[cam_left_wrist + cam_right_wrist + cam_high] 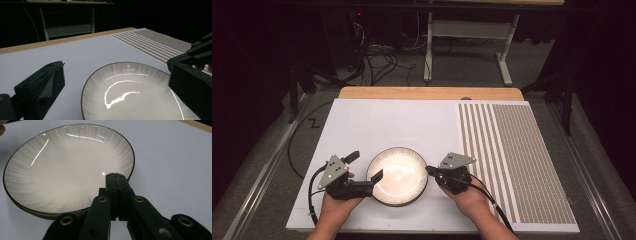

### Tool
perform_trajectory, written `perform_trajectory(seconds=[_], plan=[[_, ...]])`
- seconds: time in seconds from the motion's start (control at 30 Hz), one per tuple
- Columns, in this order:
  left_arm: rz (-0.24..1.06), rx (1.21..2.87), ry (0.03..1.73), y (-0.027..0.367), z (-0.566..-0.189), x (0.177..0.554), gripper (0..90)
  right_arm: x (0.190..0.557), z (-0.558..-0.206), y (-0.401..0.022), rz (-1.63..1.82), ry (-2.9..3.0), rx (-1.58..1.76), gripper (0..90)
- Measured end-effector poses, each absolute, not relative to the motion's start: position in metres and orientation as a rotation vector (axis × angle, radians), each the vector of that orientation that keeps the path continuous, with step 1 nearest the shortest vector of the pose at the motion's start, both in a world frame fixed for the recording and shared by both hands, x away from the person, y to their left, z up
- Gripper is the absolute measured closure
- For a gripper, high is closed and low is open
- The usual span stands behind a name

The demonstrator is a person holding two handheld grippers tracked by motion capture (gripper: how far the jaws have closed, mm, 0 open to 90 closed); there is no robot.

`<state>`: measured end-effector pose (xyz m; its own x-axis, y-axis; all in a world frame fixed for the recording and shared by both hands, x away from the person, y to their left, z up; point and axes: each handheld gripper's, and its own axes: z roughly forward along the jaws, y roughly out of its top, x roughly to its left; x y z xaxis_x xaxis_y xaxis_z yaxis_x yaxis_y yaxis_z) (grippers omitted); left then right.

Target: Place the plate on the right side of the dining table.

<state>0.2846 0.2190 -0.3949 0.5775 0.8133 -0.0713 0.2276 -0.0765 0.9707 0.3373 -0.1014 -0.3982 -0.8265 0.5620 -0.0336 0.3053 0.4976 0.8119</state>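
Plate (398,176) is flanked near table's (362,125) front edge: left gripper (364,164) spread wide over rim, right gripper (430,170) closed w/ nothing held; bare surface beyond.

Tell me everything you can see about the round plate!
The plate is round, shallow and shiny, like glazed ceramic, whitish with fine grey streaks running toward a thin dark rim. It is empty and lies flat near the front of the white board. The right gripper, jaws shut, reaches over its edge. The left gripper stands open at the opposite rim, one jaw over the plate.
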Motion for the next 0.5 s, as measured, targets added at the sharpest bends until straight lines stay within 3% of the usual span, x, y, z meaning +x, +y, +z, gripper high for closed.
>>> perform_trajectory(seconds=[0.5], plan=[[0.613, 1.602, 0.892, 0.2176, -0.3949, 0.284, 1.1, 0.3388, -0.4004, -0.0993, 1.185, 2.468, 0.703, 90.0]])
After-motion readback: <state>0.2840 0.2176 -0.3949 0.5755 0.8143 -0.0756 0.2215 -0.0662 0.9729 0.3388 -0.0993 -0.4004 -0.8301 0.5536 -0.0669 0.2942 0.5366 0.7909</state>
